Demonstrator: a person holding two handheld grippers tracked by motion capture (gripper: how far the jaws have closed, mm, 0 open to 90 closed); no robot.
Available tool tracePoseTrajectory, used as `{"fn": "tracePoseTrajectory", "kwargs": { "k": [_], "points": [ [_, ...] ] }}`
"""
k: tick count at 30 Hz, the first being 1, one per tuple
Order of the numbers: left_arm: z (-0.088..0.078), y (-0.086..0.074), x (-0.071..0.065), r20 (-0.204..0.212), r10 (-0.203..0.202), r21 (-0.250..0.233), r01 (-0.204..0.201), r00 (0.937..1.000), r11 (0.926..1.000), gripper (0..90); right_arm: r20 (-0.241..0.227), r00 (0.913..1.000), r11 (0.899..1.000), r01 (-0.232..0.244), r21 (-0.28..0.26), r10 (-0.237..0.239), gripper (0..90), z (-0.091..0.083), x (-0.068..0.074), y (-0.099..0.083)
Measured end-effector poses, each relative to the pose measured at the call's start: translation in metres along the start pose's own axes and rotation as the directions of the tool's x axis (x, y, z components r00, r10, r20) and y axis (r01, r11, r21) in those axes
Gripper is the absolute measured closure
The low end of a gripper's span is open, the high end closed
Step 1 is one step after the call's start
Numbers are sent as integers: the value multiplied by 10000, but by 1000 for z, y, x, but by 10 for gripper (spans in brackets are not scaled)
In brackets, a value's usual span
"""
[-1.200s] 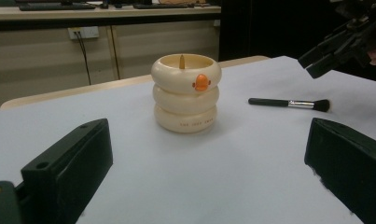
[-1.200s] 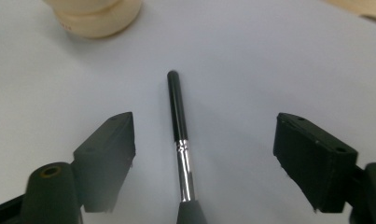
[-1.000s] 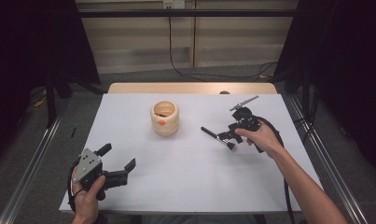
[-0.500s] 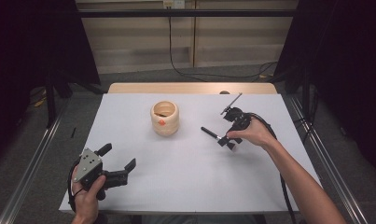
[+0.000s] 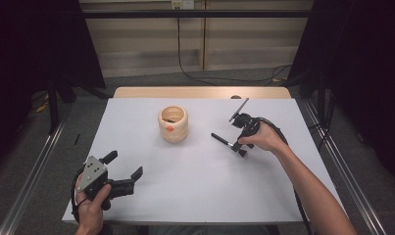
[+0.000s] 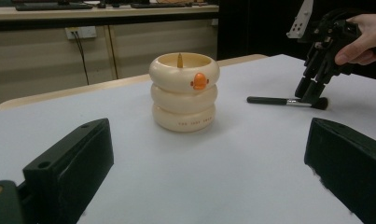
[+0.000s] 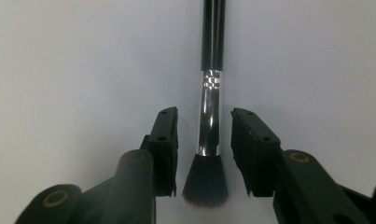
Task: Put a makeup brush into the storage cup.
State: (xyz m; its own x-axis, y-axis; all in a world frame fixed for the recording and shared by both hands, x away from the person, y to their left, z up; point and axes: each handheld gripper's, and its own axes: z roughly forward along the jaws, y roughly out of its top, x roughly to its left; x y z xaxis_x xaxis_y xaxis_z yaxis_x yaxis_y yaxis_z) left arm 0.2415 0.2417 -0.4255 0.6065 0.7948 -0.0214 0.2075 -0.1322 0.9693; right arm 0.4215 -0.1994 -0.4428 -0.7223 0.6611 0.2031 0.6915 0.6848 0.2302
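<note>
Makeup brush (image 7: 209,112) lies flat on the table (image 5: 195,186), long axis running between the right gripper (image 7: 205,140) jaws. These have just been closing and flank the silver ferrule without touching. Left gripper (image 5: 122,166) idles well apart, jaws spread.

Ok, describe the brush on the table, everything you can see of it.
The brush is a make-up brush with a slim, glossy black handle, a shiny silver metal collar and a short tuft of dark, soft-looking bristles that fan out a little. It lies flat on the white table, to the right of the cream holder, with its handle end pointing toward that holder. The right gripper stands over it, one jaw on each side of the collar and bristles; a narrow gap shows on both sides, so the pads are not pressing on it.
</note>
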Motion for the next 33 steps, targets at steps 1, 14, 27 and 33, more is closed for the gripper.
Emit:
{"fn": "tracePoseTrajectory", "kwargs": {
  "k": [1, 14, 27, 33],
  "points": [
    [0, 0, 0, 5, -2, -6, 2, 10000, 10000, 11, 75, 9999, 10000, 87, 27, -87, 617, 1, 0, 0],
    [1, -1, 2, -45, 36, 111, -35, 10000, 9999, 12, 531, 9984, 9996, 163, 234, -175, 673, 10, -1, 4],
    [1, -1, 1, -23, 47, 118, -47, 10000, 9999, 12, 1336, 9902, 9973, 317, 666, -404, 705, 13, 9, 9],
    [1, -1, 1, 28, 77, 171, -78, 10000, 9998, 12, 1478, 9876, 9937, 373, 1060, -529, 726, 14, 11, 15]
  ]
}}
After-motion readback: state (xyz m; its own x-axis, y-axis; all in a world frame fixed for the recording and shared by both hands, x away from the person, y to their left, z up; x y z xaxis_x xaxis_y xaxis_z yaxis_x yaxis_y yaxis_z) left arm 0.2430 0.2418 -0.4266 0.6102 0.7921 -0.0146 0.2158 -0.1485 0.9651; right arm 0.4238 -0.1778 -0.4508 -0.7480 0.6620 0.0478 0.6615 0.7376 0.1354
